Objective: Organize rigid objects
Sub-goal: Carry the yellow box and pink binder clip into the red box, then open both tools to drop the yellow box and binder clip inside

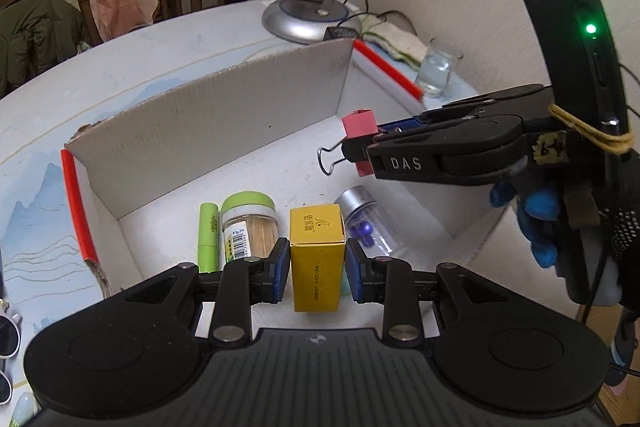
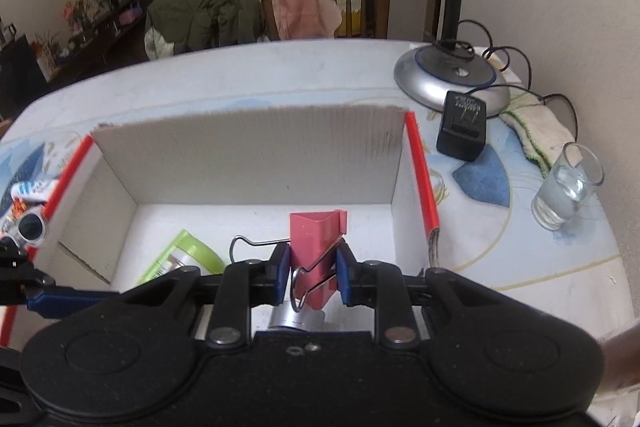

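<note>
My left gripper [image 1: 318, 263] is shut on a small yellow box [image 1: 317, 259], held upright just above the floor of the white cardboard box [image 1: 224, 123]. Inside that box lie a green tube [image 1: 209, 237], a green-lidded jar of toothpicks [image 1: 251, 223] and a clear vial with blue beads [image 1: 366, 223]. My right gripper [image 2: 312, 275] is shut on a pink binder clip [image 2: 316, 251] with wire handles. It hovers over the box's right side, seen from the left wrist view with the clip [image 1: 358, 125] at its tip. A silver cap [image 2: 292, 319] shows below the clip.
The box has red edge strips [image 2: 422, 179]. On the table beyond stand a lamp base [image 2: 448, 77], a black power adapter [image 2: 462, 131], a folded cloth [image 2: 536, 131] and a glass of water [image 2: 568, 187]. Sunglasses [image 1: 8, 339] lie at the left. Chairs with clothes stand behind the table.
</note>
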Demonstrator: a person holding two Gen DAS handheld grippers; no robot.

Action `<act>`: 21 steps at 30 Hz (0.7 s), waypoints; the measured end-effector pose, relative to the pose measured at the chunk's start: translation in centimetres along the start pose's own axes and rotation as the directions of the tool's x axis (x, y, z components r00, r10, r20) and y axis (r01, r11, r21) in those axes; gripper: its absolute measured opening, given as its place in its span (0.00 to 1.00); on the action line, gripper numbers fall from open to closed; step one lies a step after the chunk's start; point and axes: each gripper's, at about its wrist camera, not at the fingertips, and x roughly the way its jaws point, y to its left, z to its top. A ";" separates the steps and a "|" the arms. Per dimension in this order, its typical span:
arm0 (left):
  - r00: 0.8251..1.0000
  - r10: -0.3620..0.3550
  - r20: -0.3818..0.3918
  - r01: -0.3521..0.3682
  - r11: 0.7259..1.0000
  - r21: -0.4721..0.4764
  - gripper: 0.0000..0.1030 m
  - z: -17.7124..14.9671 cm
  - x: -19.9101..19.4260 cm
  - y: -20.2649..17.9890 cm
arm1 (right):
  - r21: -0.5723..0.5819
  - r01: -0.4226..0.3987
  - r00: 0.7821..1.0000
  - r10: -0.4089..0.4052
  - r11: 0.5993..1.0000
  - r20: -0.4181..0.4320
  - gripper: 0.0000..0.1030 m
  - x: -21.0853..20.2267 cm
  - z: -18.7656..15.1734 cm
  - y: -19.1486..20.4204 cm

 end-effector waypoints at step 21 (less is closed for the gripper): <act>0.998 0.029 -0.057 -0.029 1.000 -0.003 0.28 2.3 4.5 0.3 | -0.020 -0.040 0.994 0.037 0.999 -0.106 0.23 2.4 1.0 0.6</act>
